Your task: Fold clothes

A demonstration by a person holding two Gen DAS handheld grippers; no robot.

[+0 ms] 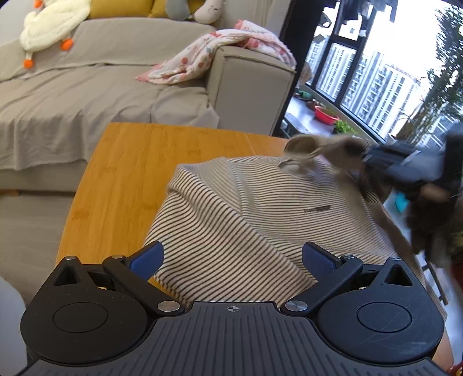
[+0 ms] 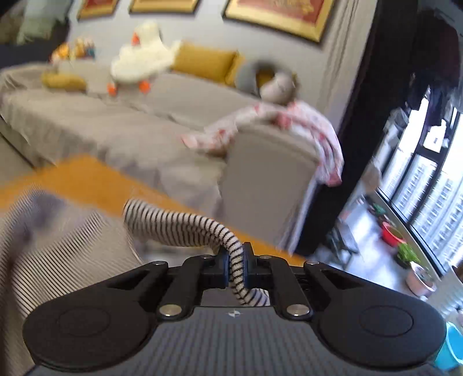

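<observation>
A beige shirt with thin dark stripes (image 1: 260, 208) lies spread on the wooden table (image 1: 130, 179). My left gripper (image 1: 233, 257) hovers over the shirt's near edge, open, its blue pads wide apart with nothing pinched. In the right wrist view my right gripper (image 2: 235, 261) is shut on a rolled striped sleeve (image 2: 179, 228), which arches up from the shirt body (image 2: 72, 245). In the left wrist view the right gripper (image 1: 405, 165) shows blurred at the shirt's far right, with bunched cloth in front of it.
A grey sofa (image 1: 86, 95) stands behind the table, with a pink patterned blanket (image 1: 202, 55) over its arm and a white duck plush (image 1: 49, 26) on it. By the window on the right are potted plants and a red basin (image 1: 325, 114). A blue bucket (image 2: 451, 344) sits low right.
</observation>
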